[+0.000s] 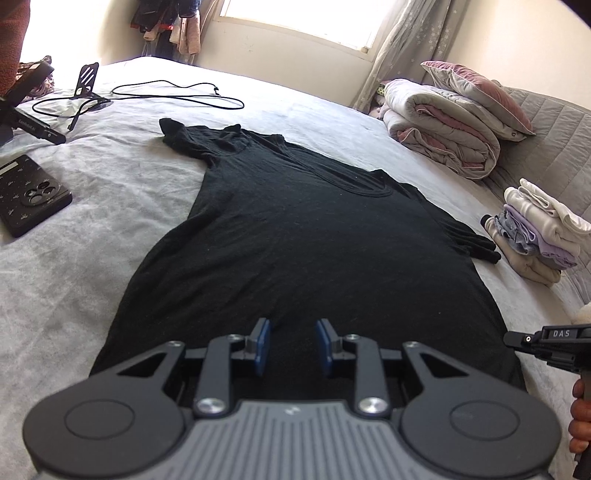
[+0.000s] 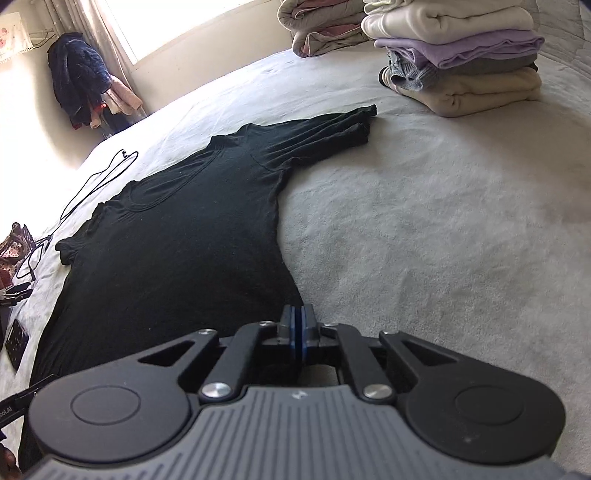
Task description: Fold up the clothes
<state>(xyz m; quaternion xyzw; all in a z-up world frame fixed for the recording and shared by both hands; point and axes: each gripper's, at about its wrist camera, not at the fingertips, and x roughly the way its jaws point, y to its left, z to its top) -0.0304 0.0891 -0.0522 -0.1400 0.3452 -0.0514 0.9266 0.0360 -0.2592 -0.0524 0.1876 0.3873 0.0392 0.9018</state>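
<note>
Left wrist view: the left hand-held gripper (image 1: 291,341) hangs released over a black shirt (image 1: 295,240). The right hand-held gripper (image 2: 297,326) is clenched at the shirt's edge on the bed (image 2: 424,240).

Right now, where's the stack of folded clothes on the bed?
The stack of folded clothes sits at the right edge of the left wrist view, just beyond the black T-shirt's right sleeve, nearer than the rolled quilt.

A home bedroom. Wide bed (image 1: 332,110), curtained window (image 1: 303,18), folded duvet (image 1: 443,133), clothes stacked (image 2: 461,59) and hanging (image 2: 81,81)
</note>
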